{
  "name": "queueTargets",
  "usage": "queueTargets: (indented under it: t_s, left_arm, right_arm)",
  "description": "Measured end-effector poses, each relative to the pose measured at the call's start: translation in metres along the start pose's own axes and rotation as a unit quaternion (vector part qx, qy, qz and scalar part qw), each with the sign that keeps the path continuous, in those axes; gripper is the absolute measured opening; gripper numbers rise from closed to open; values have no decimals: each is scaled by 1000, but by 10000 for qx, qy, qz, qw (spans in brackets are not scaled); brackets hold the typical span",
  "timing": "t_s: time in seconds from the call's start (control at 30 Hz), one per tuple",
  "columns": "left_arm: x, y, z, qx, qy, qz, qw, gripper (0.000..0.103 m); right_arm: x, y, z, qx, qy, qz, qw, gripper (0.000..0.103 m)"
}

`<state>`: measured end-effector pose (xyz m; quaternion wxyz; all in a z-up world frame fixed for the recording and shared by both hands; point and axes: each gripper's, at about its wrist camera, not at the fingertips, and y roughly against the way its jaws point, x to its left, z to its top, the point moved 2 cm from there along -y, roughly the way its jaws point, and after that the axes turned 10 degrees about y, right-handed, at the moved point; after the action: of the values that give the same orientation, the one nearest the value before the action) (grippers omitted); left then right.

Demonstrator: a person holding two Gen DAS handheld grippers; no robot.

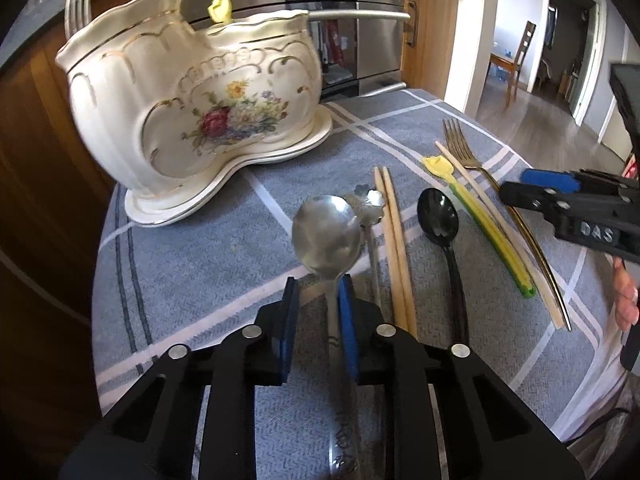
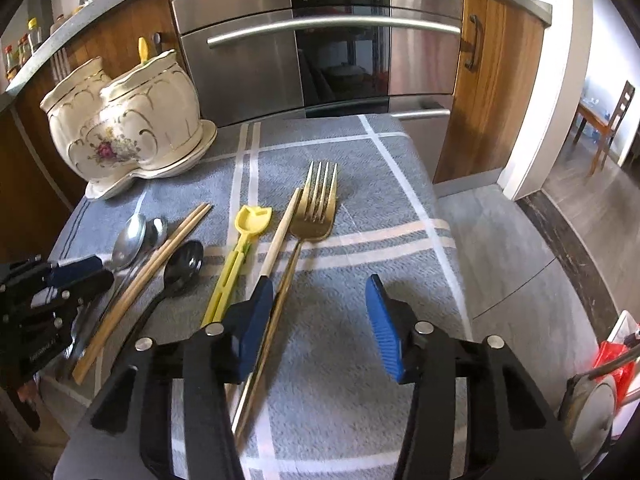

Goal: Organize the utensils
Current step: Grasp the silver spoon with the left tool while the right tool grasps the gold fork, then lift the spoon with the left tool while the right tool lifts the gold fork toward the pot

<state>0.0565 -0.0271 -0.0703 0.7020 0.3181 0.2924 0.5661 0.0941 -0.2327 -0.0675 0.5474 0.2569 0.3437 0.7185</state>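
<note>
Steel spoon [image 1: 326, 236] lies on the grey cloth [image 1: 192, 248], handle between the parted pads of the left gripper [image 1: 318, 312], positioned for grasping. Right gripper [image 2: 320, 316] hangs spread beside the gold fork [image 2: 316, 208]. Ceramic holder [image 1: 188, 92] waits behind.

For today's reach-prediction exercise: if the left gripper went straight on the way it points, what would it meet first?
Likely the silver spoon; its handle already lies between the left gripper pads. Beyond it stands the ceramic holder.
</note>
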Motion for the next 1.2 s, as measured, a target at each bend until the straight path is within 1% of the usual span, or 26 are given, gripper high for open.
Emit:
queueTargets:
  t_s: [0.07,0.13,0.2,0.27,0.33,0.43,0.5,0.57,0.67,0.9,1.2]
  left_arm:
    - [-6,-2,1,41,-95,-21,9999,12]
    - [-10,-3,1,65,-200,22,9998,9]
    - [-12,-4,3,108,-256,16,9996,8]
    - [-11,-5,5,146,-271,-6,9995,8]
    - [-11,-7,8,156,-222,-57,9996,7]
    - [-9,-9,10,108,-168,-143,9997,6]
    - [-6,-9,10,82,-78,-231,9997,6]
    - [-3,-8,9,54,-29,-319,9995,6]
    - [2,-6,8,45,121,-472,9988,6]
    - [9,9,9,-144,217,-567,9980,6]
    - [21,37,17,-461,313,-689,9961,6]
  right_arm:
    - [0,-5,5,70,-53,78,9999,43]
    - [1,-11,10,139,-35,46,9999,41]
    - [2,-13,14,187,-39,35,9998,38]
    - [4,-17,18,245,27,-83,9997,31]
    - [9,-19,22,300,161,-151,9993,26]
    - [13,-22,25,327,280,-128,9990,10]
    - [12,-22,26,331,194,-67,9992,10]
    - [10,-22,25,293,64,83,9995,8]
    - [6,-17,23,200,-38,155,9997,5]
    - [1,0,24,-62,-157,149,9997,5]
    - [-1,25,30,-490,-246,336,9979,5]
